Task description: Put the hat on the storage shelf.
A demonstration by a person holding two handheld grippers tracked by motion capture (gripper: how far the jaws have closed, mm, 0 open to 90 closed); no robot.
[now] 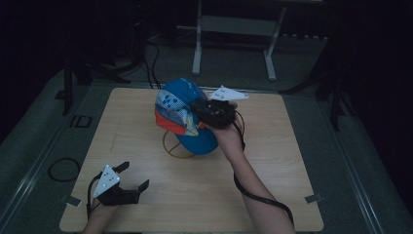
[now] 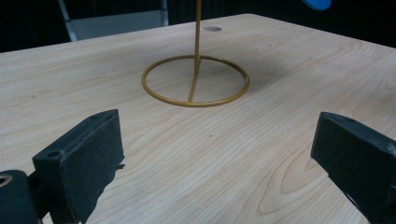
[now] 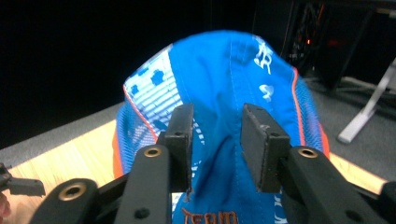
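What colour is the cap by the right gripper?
The cap is mainly bright blue with orange piping and white-patterned side panels; the right gripper view shows it best.

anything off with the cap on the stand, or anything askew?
The cap sits tilted on the gold wire stand, its brim drooping toward the person. The right gripper has its jaws either side of a raised fold of cloth, so the crown is rumpled. Nothing spilled or damaged.

Stand's (image 2: 196, 79) post ran out the top edge in the left gripper view; cap (image 1: 182, 114) hid the post's upper part in the high view. Cap lettering (image 3: 210, 217) was cut off by the bottom edge in the right gripper view. Fabric between the right gripper (image 3: 217, 135) jaws: contact with the pads couldn't be told. Room behind too dark to read.
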